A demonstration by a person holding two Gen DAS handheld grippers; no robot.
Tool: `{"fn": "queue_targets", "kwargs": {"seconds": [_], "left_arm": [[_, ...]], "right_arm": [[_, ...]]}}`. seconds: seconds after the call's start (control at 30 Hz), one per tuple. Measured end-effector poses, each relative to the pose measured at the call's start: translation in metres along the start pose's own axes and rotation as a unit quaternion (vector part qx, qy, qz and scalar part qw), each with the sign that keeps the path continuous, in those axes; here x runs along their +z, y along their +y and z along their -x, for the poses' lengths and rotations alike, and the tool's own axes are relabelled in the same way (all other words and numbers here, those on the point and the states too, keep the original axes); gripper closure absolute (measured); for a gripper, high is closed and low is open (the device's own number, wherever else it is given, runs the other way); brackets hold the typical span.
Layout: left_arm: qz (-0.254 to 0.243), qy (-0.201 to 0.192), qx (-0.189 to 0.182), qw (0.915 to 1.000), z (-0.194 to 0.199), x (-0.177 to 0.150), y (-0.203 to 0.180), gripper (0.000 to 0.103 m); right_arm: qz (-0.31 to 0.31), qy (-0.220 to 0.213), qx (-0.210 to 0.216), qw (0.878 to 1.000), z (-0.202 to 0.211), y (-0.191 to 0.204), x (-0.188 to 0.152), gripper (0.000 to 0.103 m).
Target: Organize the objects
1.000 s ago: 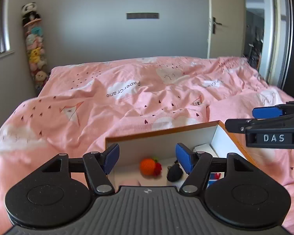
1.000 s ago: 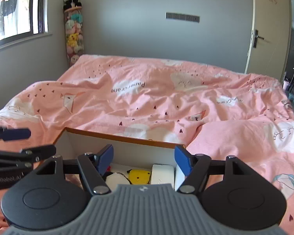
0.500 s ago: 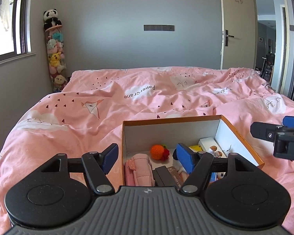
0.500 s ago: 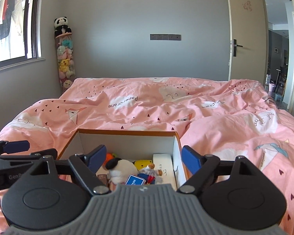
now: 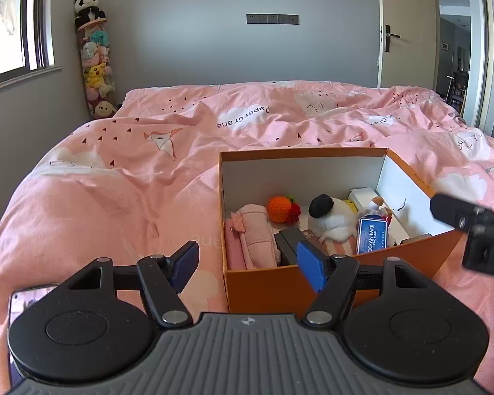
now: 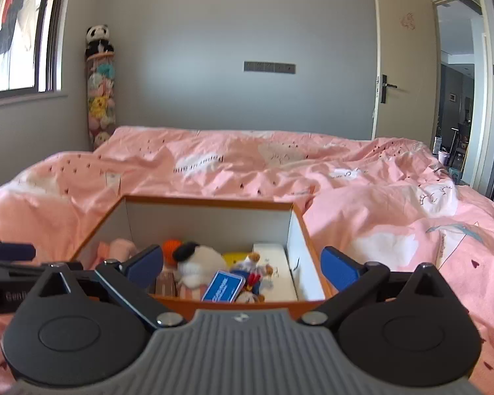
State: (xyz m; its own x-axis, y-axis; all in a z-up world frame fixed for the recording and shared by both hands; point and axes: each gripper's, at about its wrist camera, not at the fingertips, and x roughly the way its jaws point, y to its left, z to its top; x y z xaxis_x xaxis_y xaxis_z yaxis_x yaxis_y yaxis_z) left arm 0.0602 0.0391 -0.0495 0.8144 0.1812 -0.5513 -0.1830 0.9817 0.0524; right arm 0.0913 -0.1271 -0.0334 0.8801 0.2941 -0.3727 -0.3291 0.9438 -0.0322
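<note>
An orange cardboard box (image 5: 263, 288) sits open on the pink bed. Inside lie a pink pouch (image 5: 253, 237), an orange crochet ball (image 5: 279, 209), a white plush with a black top (image 5: 332, 220), a blue card (image 5: 372, 235) and a white case (image 5: 363, 195). My left gripper (image 5: 247, 265) hangs open in front of the box's left corner, holding nothing. My right gripper (image 6: 243, 266) is in front of the same box (image 6: 210, 201), its jaws opening wide with nothing gripped. The plush (image 6: 197, 261) and card (image 6: 223, 285) show beyond them.
A phone (image 5: 26, 299) lies on the duvet at the lower left. The rumpled pink duvet (image 5: 132, 204) covers the whole bed. A tall column of plush toys (image 5: 94, 65) stands in the far left corner. A door (image 6: 405, 75) is open at the right.
Both grippers have drawn back from the box, so its whole inside and near wall now show. The right gripper's jaws have spread wider. The left jaws are unchanged.
</note>
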Motion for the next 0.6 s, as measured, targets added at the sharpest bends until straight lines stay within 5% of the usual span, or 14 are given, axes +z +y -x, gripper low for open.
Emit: {"fn": "queue_targets", "kwargs": {"seconds": [0.4, 0.6], "left_arm": [[-0.007, 0.045, -0.008, 0.9989, -0.019, -0.016, -0.004, 0.022], [-0.013, 0.052, -0.001, 0.9985, -0.018, -0.015, -0.006, 0.022]], "right_arm": [[-0.006, 0.089, -0.01, 0.996, -0.033, 0.004, -0.025, 0.002], [-0.011, 0.091, -0.007, 0.996, -0.032, 0.002, -0.028, 0.002]]}}
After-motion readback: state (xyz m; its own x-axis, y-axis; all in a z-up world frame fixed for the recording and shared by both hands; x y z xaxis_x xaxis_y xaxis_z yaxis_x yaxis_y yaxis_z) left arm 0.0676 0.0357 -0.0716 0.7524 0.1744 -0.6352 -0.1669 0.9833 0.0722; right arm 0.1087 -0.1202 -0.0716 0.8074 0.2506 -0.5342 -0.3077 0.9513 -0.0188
